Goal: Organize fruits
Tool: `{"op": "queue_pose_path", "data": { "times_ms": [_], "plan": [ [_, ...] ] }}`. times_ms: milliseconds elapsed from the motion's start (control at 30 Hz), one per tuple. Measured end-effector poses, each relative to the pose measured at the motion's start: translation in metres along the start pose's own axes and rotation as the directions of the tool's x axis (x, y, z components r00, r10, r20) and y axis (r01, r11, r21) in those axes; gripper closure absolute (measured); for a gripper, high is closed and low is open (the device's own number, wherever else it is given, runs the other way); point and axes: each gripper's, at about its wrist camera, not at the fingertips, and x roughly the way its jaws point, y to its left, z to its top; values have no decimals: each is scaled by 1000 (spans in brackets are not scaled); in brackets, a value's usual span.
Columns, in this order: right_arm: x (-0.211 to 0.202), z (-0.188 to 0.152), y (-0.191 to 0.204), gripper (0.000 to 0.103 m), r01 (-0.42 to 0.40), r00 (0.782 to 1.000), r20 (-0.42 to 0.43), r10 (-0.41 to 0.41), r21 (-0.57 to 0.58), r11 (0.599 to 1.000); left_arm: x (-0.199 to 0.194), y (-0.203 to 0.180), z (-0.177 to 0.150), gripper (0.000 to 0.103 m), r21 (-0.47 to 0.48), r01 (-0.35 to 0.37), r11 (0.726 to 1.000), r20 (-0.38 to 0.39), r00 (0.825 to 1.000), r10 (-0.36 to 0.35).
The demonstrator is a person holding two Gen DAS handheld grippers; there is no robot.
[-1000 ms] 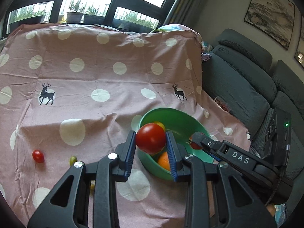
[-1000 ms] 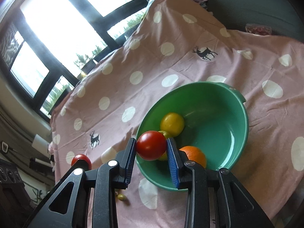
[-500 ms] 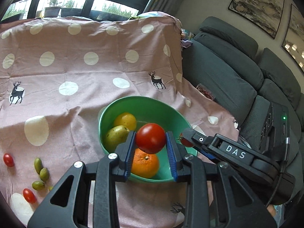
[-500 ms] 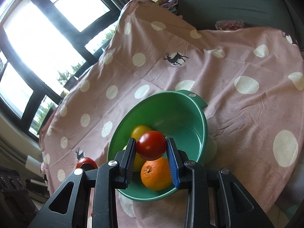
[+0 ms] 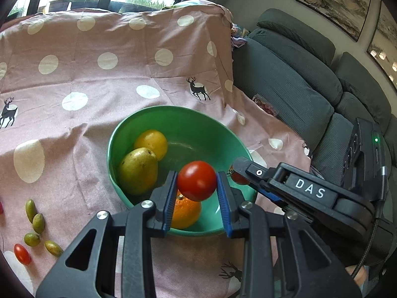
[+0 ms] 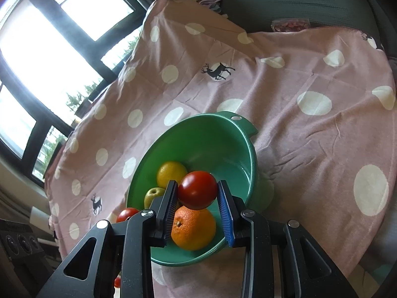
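Green bowl [image 5: 119, 134], red tomatoes [image 5: 196, 180], pink polka-dot cloth [image 5: 119, 87] w/ deer.

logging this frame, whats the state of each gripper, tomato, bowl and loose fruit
left gripper: shut on a tomato
right gripper: shut on a tomato
left tomato: held above the bowl
right tomato: held above the bowl
green bowl: upright, holding orange, pear, yellow fruit
olives: loose on cloth

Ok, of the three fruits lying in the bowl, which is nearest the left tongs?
The orange: it sits directly under the left tongs. The pear and yellow fruit lie farther off.
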Motion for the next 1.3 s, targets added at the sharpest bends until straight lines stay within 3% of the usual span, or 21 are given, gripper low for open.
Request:
{"op": "queue_pose_path", "data": {
  "times_ms": [467, 1200, 1300],
  "plan": [
    [7, -2, 0, 69, 42, 999, -32, -42, -11, 999, 18, -1, -8, 72, -7, 16, 1000, -58, 998, -16],
    [8, -3, 5, 68, 50, 998, -44, -52, -30, 998, 25, 3, -8, 71, -19, -13, 1000, -79, 997, 11],
    [8, -4, 4, 68, 41, 998, -46, -42, -23, 999, 19, 5, -6, 62, -22, -12, 1000, -65, 998, 10]
  ]
}}
